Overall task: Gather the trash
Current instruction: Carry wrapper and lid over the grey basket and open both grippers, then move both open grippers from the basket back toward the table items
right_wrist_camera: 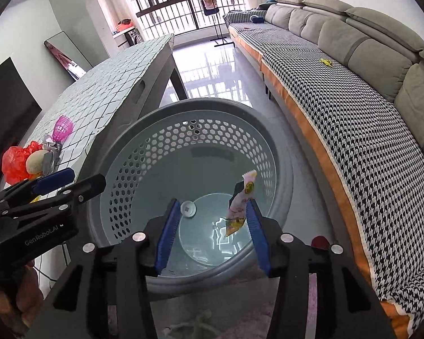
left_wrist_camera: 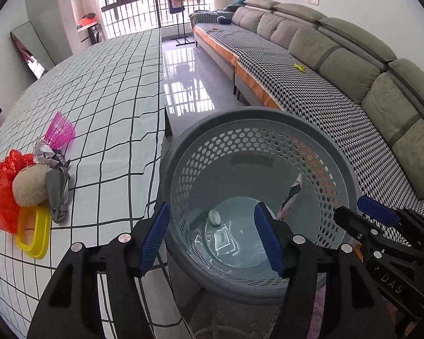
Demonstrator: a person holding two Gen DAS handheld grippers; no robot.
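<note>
A grey perforated bin (left_wrist_camera: 268, 121) stands on the floor beside the table; it also shows in the right wrist view (right_wrist_camera: 200, 107). My left gripper (left_wrist_camera: 212, 237) is open and empty above the bin's near rim. My right gripper (right_wrist_camera: 212, 231) is open above the bin. A pink and yellow snack wrapper (right_wrist_camera: 240, 206) hangs against its right finger pad, whether held or falling I cannot tell; the wrapper shows in the left wrist view (left_wrist_camera: 292, 195). A white bottle cap (right_wrist_camera: 188, 208) and clear plastic (left_wrist_camera: 223, 237) lie on the bin's bottom.
On the checked tablecloth (left_wrist_camera: 113, 99) lie a red plastic bag (left_wrist_camera: 0, 186), a beige ball (left_wrist_camera: 31, 183), a yellow ring-shaped piece (left_wrist_camera: 34, 231), grey crumpled wrapping (left_wrist_camera: 56, 180) and a pink mesh cup (left_wrist_camera: 60, 130). A long sofa (left_wrist_camera: 339, 90) runs along the right.
</note>
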